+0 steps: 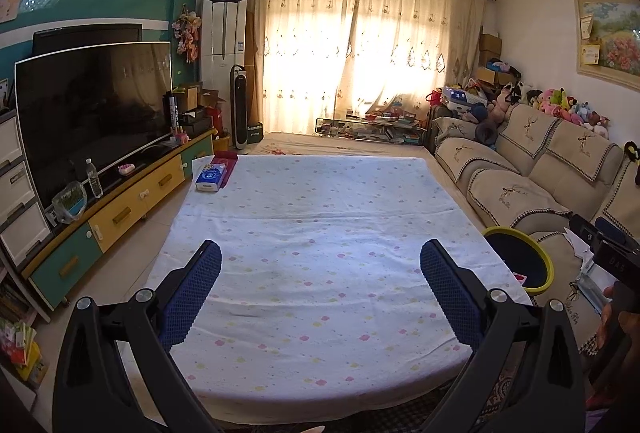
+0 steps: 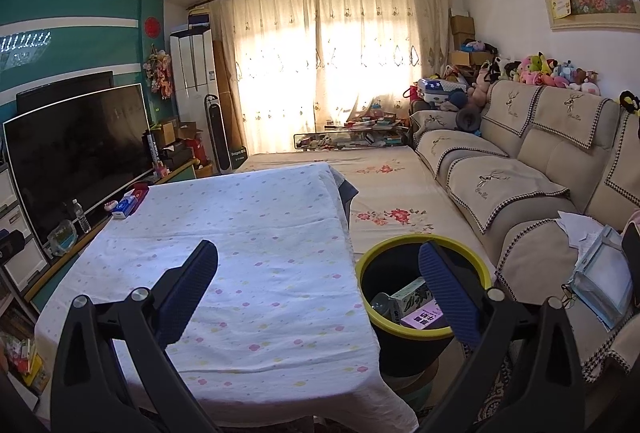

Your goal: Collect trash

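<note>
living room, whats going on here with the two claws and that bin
A person holds two claws over a cloth-covered table. The left claw and right claw are both open and empty. A yellow-rimmed bin beside the table already holds cartons. Only a tissue pack sits on the far corner.

The left gripper (image 1: 320, 273) has two black plastic arms, each with a long triangular cut-out and ribbed edges. Round silver screws sit at the joints, two on each side. Its fingers (image 1: 448, 289) are flat paddles covered in dark blue, dimpled rubber with rounded tips. The right gripper (image 2: 318, 273) is built the same way: black arms, silver screws at the pivots, and blue textured fingers (image 2: 190, 285). In the left wrist view, the right gripper's black body shows at the edge, with pale lettering on its side that is too small to read.
</note>
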A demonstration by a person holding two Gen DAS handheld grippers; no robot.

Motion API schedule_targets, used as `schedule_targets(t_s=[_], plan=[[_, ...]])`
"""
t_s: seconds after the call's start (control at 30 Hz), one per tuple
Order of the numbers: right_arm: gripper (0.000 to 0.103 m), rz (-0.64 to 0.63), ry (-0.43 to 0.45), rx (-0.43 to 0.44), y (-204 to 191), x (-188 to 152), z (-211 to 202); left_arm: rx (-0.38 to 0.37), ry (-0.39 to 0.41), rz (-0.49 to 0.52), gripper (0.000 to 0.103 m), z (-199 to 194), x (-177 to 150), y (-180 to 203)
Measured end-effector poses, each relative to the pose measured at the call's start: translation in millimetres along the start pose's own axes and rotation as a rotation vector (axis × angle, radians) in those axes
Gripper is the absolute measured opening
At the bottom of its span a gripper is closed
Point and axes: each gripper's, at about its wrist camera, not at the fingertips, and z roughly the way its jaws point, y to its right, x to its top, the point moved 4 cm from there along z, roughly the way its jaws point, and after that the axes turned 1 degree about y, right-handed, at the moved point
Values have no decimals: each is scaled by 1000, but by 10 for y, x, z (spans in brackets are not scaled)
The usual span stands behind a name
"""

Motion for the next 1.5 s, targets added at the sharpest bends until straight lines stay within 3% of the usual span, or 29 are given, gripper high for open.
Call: schedule_targets(t_s=[1.5], plan=[[96,7,-19,8,-5,-89,100,-15,-19,-2,98,86,-35,16]])
